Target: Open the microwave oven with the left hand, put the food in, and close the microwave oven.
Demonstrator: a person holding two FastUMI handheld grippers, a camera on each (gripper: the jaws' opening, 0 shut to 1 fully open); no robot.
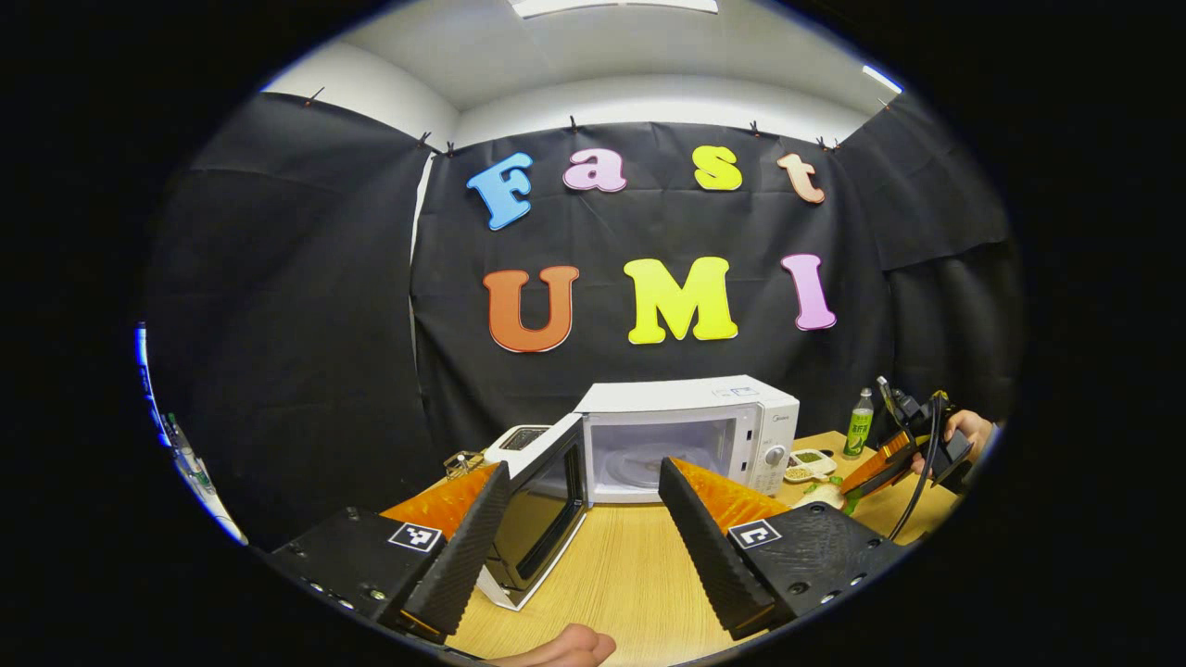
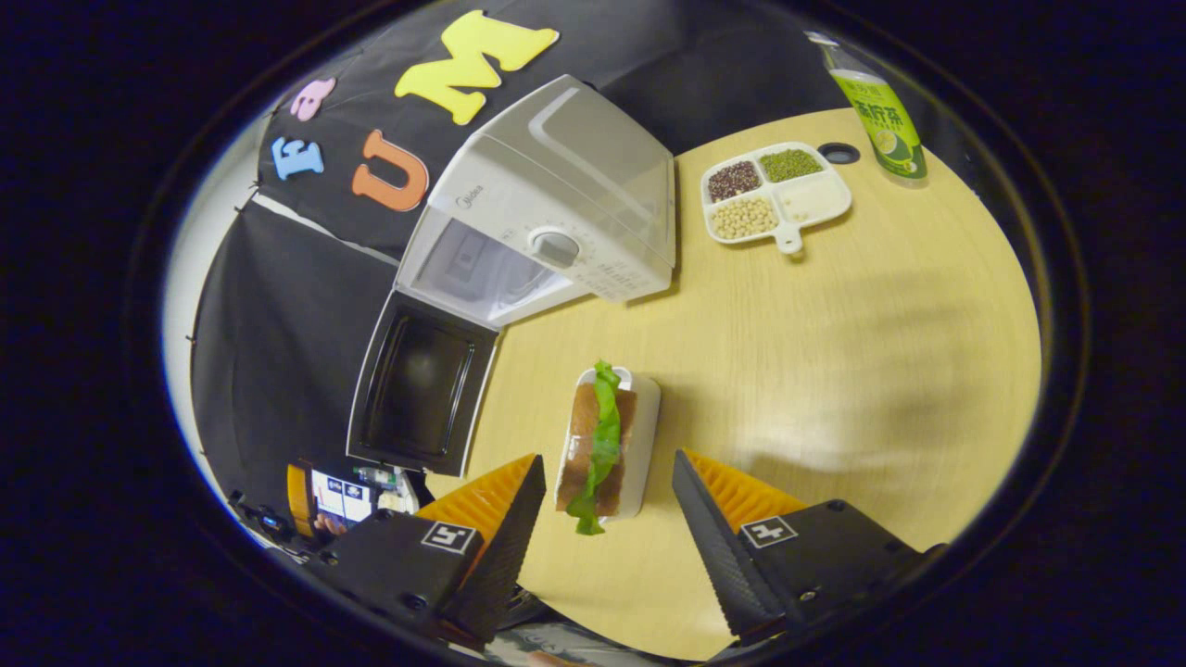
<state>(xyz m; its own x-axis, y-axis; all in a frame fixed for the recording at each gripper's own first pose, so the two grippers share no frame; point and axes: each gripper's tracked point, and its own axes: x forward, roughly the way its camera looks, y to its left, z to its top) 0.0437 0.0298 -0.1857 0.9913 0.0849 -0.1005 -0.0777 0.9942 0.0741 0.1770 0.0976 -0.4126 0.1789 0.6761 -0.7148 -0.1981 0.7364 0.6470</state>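
Microwave door open; food on the table.
My left gripper is spread wide before the microwave oven; my right gripper, also wide, straddles the sandwich without touching.

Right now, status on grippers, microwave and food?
Both grippers open: left gripper, right gripper above sandwich. Microwave door open. Sandwich on table, path unobstructed.

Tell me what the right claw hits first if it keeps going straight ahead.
Probably the sandwich on its white dish, lying on the table between the open right claw's fingers; depth is hard to judge.
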